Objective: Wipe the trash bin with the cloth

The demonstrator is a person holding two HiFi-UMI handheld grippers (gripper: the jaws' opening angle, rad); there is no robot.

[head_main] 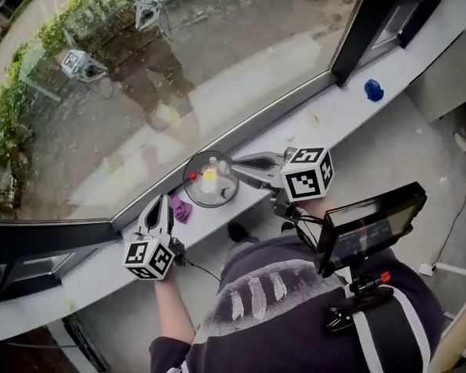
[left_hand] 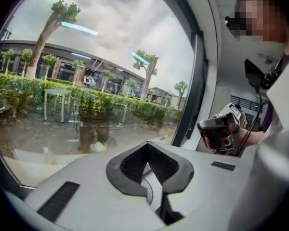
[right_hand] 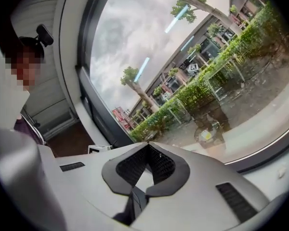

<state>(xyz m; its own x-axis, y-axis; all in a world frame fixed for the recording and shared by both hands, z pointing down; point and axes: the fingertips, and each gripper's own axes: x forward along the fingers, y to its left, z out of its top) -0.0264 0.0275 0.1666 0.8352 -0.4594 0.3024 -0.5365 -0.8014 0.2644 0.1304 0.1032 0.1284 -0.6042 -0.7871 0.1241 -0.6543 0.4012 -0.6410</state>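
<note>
On the white windowsill (head_main: 349, 107) stands a small round trash bin (head_main: 210, 179) with a dark rim; something yellow and white shows inside it. A crumpled purple cloth (head_main: 180, 208) lies on the sill just left of the bin. My left gripper (head_main: 161, 200) points at the glass beside the cloth, shut and empty. My right gripper (head_main: 238, 162) lies level at the bin's right edge, shut, holding nothing. Each gripper view shows closed jaws, the left gripper (left_hand: 147, 146) and the right gripper (right_hand: 147, 146), against the window and the garden outside. The left gripper view also catches the right gripper (left_hand: 220, 129).
A big window pane (head_main: 179, 68) rises behind the sill, with a dark frame post (head_main: 373, 14) at the right. A small blue object (head_main: 373, 90) lies further right on the sill. A monitor (head_main: 373, 222) hangs on the person's chest rig. Pale floor (head_main: 388, 154) lies below the sill.
</note>
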